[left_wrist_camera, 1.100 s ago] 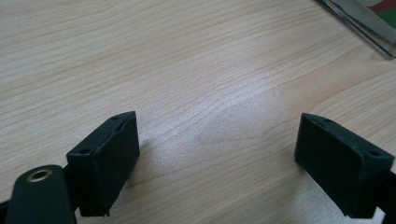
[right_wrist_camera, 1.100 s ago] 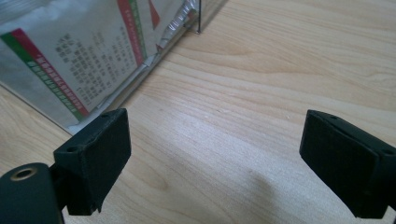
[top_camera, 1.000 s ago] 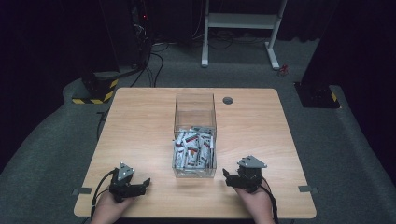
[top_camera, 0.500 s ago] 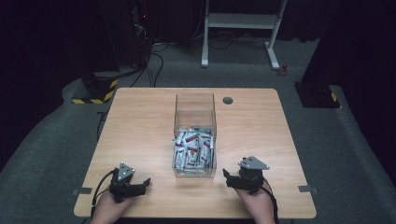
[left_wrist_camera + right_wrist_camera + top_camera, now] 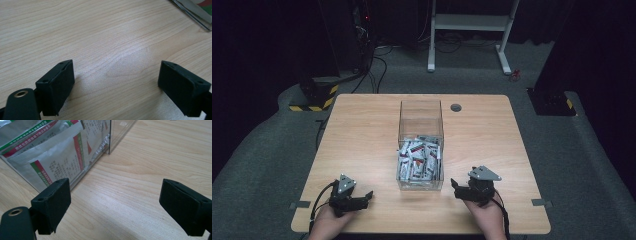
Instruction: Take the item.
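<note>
The left gripper (image 5: 362, 200) rests low on the wooden table (image 5: 357, 140), held in a hand (image 5: 328, 225) at the near edge. In the left gripper view its two blocky black jaws stand wide apart, with nothing between them but pale, fine-grained wood; a corner of the clear box (image 5: 192, 11) shows far ahead and to the right of the jaws.

The right gripper (image 5: 455, 189) also sits on the table, in the other hand (image 5: 486, 217), with a grey three-cornered plate on top. Its jaws are wide apart too and hold nothing. In the right gripper view the clear box (image 5: 117, 135) stands just ahead and to the left of the jaws, its sharp vertical corner edge close to the left jaw.

The box is a tall, straight-walled, transparent rectangular bin (image 5: 421, 145) lying between the two grippers and a little beyond them. Its lower part holds a loose heap of flat sachets (image 5: 418, 160). Seen through the wall from the right gripper, the sachets (image 5: 60, 157) are glossy, silvery-white packets with crimped edges, red and green bands and small printed text, pressed against the plastic.
</note>
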